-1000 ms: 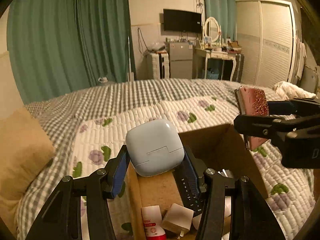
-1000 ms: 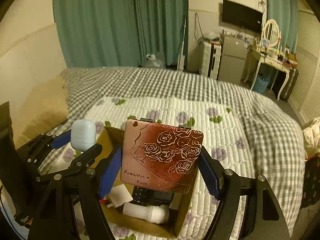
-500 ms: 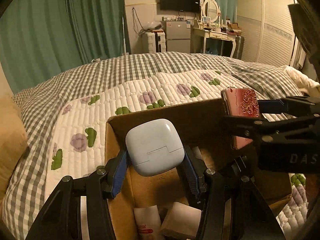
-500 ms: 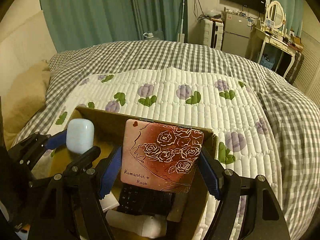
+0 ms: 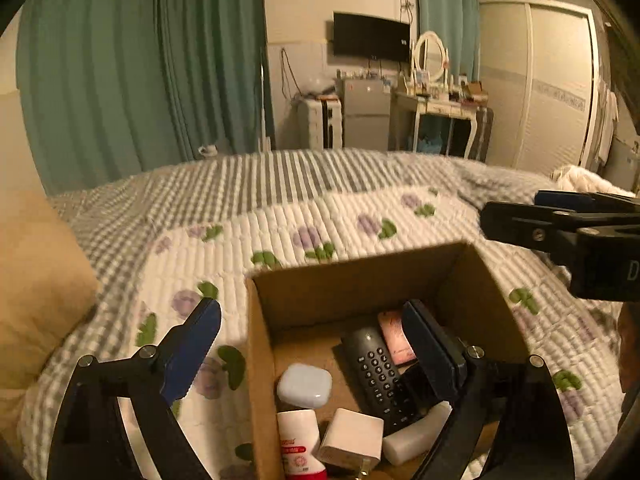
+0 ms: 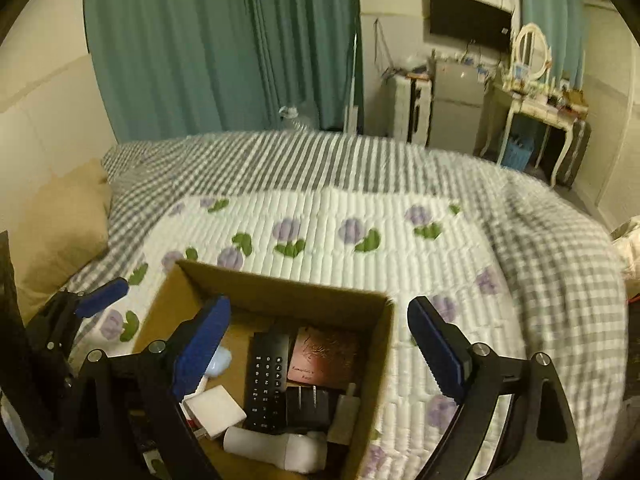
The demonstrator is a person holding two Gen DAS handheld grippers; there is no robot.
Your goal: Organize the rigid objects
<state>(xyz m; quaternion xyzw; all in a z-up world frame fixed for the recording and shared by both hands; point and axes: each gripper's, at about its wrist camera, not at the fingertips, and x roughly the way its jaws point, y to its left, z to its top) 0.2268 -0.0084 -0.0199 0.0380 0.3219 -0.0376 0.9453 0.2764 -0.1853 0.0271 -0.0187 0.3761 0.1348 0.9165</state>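
Note:
A cardboard box (image 5: 360,276) (image 6: 280,292) sits on the bed. Inside lie the pale blue case (image 5: 305,385) (image 6: 221,361), the rose-patterned pink compact (image 5: 394,338) (image 6: 324,356), a black remote (image 5: 378,372) (image 6: 267,376), a white charger (image 5: 350,434) (image 6: 214,406), a red-and-white tube (image 5: 298,442) and a white bottle (image 6: 276,448). My left gripper (image 5: 316,348) is open and empty above the box. My right gripper (image 6: 320,344) is open and empty above the box; it also shows at the right of the left wrist view (image 5: 560,228).
The box rests on a white quilt with purple flowers (image 6: 340,232) over a grey checked blanket (image 5: 260,184). A tan pillow (image 5: 36,280) lies at the left. Green curtains, a dressing table and a wardrobe stand beyond the bed.
Both grippers opened. The blue case dropped from the left gripper and the pink compact from the right gripper into the box. Both grippers have risen a little.

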